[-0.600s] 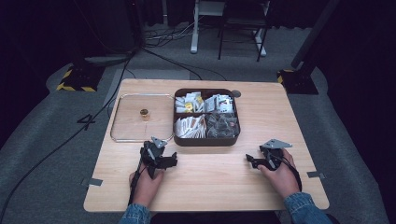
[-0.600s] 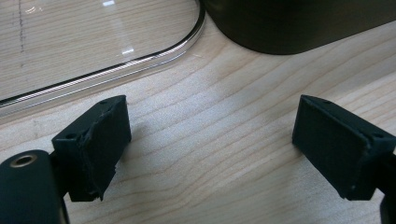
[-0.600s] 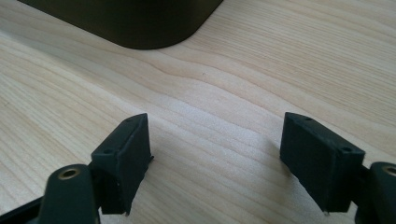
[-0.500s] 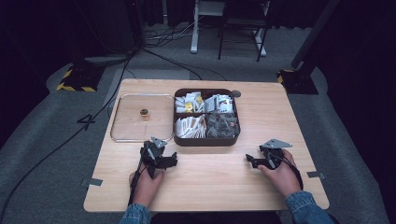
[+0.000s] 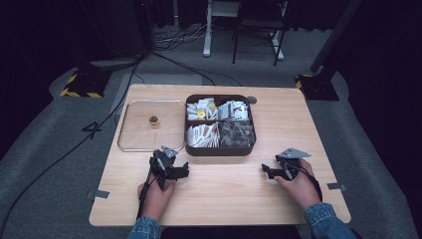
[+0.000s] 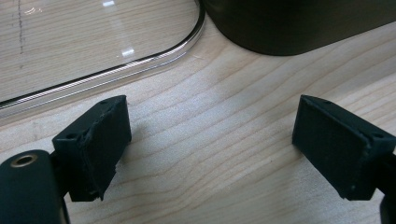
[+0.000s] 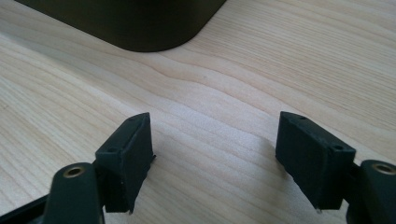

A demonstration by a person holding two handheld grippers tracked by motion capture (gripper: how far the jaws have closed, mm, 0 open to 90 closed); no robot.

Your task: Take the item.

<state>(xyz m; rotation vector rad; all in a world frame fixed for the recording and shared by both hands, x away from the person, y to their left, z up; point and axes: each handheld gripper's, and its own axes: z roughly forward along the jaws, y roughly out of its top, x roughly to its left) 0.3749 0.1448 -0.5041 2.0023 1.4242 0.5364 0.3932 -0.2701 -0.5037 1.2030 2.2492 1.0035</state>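
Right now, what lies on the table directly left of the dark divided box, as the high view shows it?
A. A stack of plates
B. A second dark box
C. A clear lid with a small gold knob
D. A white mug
C: in the high view a clear lid with a small gold knob lies flat on the table beside the box; its rim also shows in the left gripper view.

The surface (image 5: pixel 224 194) is pale wood with wavy brown grain. The box (image 5: pixel 219 149) is dark brown, holding white, yellow and silvery packets. The lid (image 5: pixel 134 134) is clear glass with a brassy gold knob (image 5: pixel 154 120). Both grippers, left (image 5: pixel 185 169) and right (image 5: pixel 264 170), have matte black jaws. The sleeves (image 5: pixel 323 219) are blue denim.
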